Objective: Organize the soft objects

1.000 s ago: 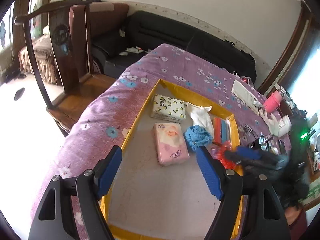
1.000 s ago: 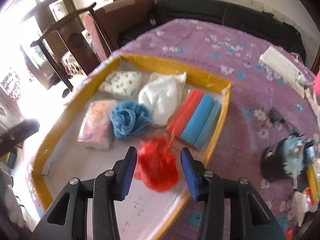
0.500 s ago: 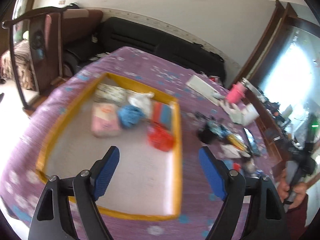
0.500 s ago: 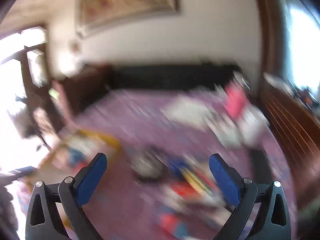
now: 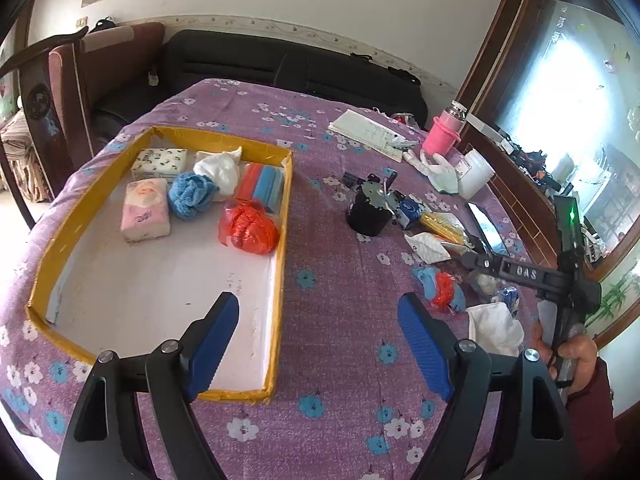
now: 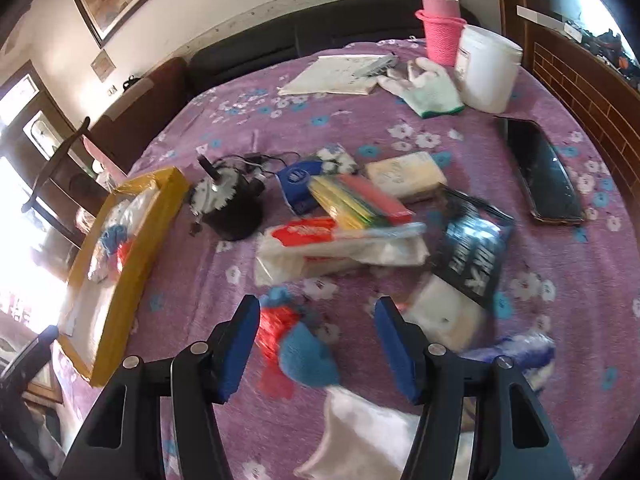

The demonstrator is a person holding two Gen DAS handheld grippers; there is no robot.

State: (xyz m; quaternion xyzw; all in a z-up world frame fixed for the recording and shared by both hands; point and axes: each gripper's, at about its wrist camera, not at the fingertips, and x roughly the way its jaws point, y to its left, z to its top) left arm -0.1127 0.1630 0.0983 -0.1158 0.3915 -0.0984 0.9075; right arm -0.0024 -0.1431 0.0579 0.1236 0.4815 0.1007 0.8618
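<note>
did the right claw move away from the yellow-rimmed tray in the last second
Yes. The right claw swung rightward off the yellow-rimmed tray, now open over a red and blue soft bundle.

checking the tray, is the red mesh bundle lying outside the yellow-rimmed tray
No, the red mesh bundle lies inside the yellow-rimmed tray, against its right wall.

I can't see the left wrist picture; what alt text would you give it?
An open blue-padded claw hovers above a purple flowered tablecloth, empty. To its left, a yellow-rimmed tray holds two tissue packs, a blue cloth, a white cloth, sponges and a red mesh bundle; to the right lies loose clutter, with the other claw at the edge.
</note>
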